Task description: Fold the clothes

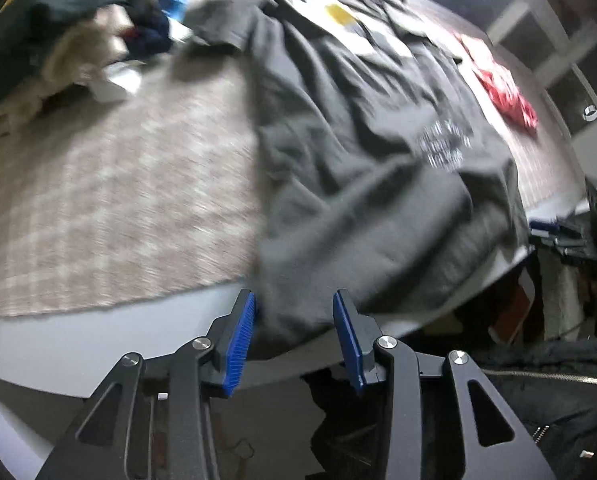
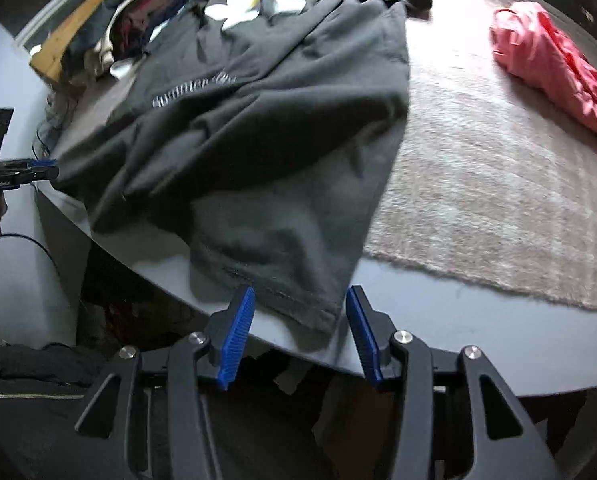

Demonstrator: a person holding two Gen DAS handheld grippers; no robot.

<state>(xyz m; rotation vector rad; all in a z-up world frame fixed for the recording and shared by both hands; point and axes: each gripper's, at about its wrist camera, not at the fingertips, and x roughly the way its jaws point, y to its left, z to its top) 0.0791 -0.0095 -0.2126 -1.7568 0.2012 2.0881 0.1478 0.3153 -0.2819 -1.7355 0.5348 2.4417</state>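
Observation:
A dark grey T-shirt lies spread on the table, its bottom hem hanging over the near edge. It bears white lettering and a white flower print. My left gripper stands open at one hem corner; the cloth lies between the blue pads without being pressed. My right gripper is open too, and the other hem corner of the T-shirt lies loose between its pads. The left gripper also shows at the far left of the right wrist view, at the shirt's edge.
A beige checked cloth covers most of the round grey table. A crumpled pink-red garment lies at the far right. A pile of mixed clothes sits at the back left. A dark jacket shows below the table edge.

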